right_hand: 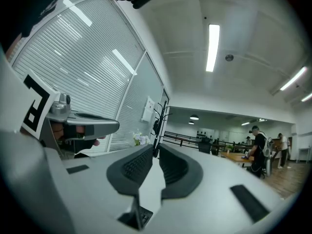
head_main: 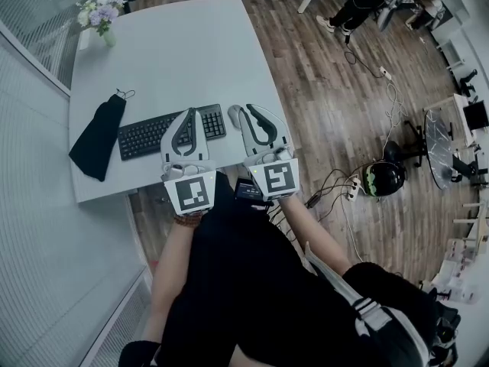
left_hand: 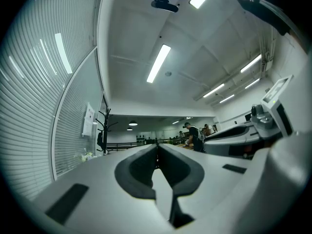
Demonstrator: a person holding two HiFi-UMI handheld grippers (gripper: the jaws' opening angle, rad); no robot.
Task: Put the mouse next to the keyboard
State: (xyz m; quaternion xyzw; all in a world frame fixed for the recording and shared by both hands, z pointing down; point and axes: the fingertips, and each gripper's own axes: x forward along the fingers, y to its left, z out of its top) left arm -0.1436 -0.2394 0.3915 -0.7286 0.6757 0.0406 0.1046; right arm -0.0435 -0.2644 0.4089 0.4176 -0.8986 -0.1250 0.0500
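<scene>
A black keyboard (head_main: pixel 170 134) lies on the white table (head_main: pixel 176 52) near its front edge. The small grey mouse (head_main: pixel 234 114) rests on the table just past the keyboard's right end. My left gripper (head_main: pixel 190 112) hovers over the right part of the keyboard, jaws together with nothing between them. My right gripper (head_main: pixel 246 109) is right beside the mouse, on its right, and is shut and empty too. In both gripper views the jaws meet at the tips, left gripper (left_hand: pixel 157 146) and right gripper (right_hand: pixel 157 150), and point out at the room. Neither of these views shows the mouse or the keyboard.
A black pouch (head_main: pixel 98 137) lies left of the keyboard. A vase of flowers (head_main: pixel 100 15) stands at the table's far left corner. Right of the table there are wooden floor, cables (head_main: pixel 348 186) and a dark helmet (head_main: pixel 383 177). People stand in the far room (right_hand: pixel 258 150).
</scene>
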